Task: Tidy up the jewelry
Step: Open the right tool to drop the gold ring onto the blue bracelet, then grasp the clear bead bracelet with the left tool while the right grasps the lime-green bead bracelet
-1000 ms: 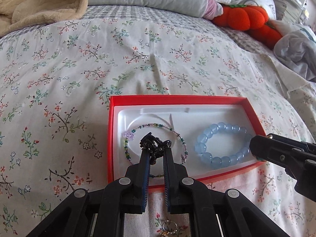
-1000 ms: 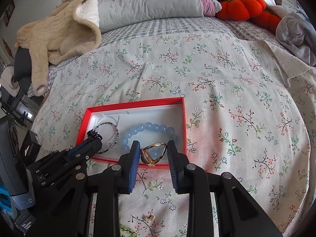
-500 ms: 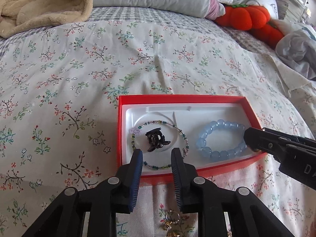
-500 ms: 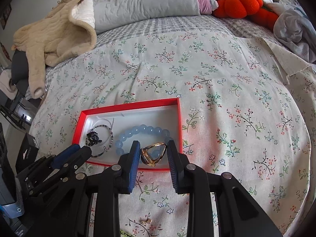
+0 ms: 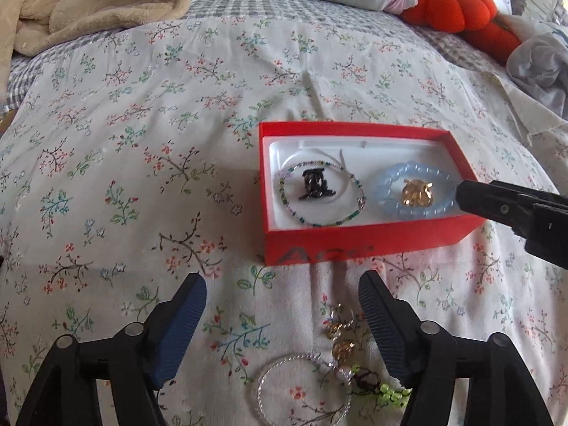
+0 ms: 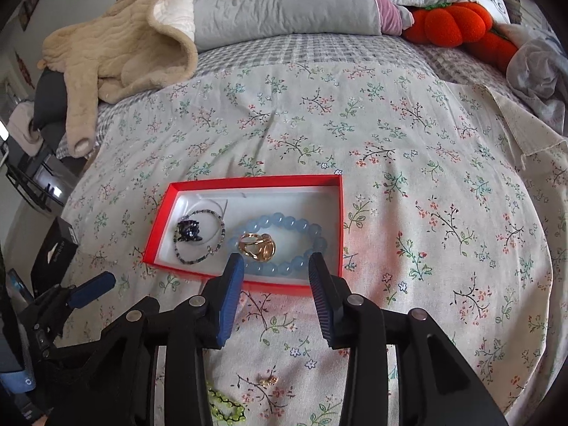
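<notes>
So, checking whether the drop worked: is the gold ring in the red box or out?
In: the gold ring lies inside the pale blue bead bracelet, within the red box.

A floral bedspread (image 6: 408, 135) is covering the bed, with a grey checked sheet (image 6: 319, 48) showing at its head edge. A beige quilted blanket (image 6: 117, 46) is slumping over the far left corner, beside a grey pillow (image 6: 284, 0). Orange pumpkin plushes (image 6: 458, 23) are sitting at the far right corner. Daylight is falling across everything.

A beige blanket (image 6: 117, 46), grey pillow (image 6: 284, 0) and orange pumpkin plush (image 6: 454, 25) lie on the floral bedspread (image 6: 408, 142).
</notes>
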The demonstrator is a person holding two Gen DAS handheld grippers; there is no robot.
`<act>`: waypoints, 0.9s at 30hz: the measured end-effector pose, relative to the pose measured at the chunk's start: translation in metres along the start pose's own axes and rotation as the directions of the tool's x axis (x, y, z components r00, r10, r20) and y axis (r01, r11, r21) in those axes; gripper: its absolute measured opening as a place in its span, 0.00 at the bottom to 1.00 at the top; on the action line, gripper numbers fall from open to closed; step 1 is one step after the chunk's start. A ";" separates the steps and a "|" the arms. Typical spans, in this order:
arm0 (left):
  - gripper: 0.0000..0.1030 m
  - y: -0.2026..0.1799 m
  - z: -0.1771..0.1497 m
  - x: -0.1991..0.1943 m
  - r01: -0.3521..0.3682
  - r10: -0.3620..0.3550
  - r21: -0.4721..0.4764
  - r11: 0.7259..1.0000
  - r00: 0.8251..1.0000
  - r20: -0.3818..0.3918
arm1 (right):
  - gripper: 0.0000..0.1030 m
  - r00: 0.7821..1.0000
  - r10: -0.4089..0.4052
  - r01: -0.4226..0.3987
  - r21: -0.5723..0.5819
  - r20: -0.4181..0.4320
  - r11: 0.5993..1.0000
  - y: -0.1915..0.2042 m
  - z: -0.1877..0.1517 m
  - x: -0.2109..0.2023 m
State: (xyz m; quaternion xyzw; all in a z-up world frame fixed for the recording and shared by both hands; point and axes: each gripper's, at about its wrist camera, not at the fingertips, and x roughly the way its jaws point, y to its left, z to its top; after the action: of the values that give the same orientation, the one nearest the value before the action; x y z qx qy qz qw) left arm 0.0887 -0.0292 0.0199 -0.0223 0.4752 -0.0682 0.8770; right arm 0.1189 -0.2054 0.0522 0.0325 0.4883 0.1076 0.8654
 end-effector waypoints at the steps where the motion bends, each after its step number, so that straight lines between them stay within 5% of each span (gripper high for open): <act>1: 0.77 0.002 -0.003 0.000 -0.002 0.002 -0.001 1.000 1.000 -0.013 | 0.40 1.000 0.002 -0.002 -0.018 -0.007 1.000 0.003 -0.004 -0.001; 5: 0.78 0.014 -0.017 0.003 -0.008 0.008 0.001 1.000 0.998 -0.070 | 0.48 0.999 -0.001 -0.004 -0.087 -0.052 0.996 0.015 -0.023 0.001; 14: 0.79 0.049 -0.043 0.009 -0.008 0.005 -0.015 1.000 0.988 -0.155 | 0.50 0.986 -0.017 -0.017 -0.204 -0.165 0.979 0.035 -0.064 0.016; 27: 0.78 0.053 -0.059 0.015 0.063 -0.064 -0.012 0.998 0.972 -0.228 | 0.55 0.960 0.040 -0.065 -0.080 -0.278 0.995 0.017 -0.080 0.028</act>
State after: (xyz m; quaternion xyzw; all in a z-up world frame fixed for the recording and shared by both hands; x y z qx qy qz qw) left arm 0.0529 0.0227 -0.0307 -0.0317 0.5719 -0.0972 0.8140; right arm 0.0624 -0.1865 -0.0099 -0.0082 0.5979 0.1555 0.7863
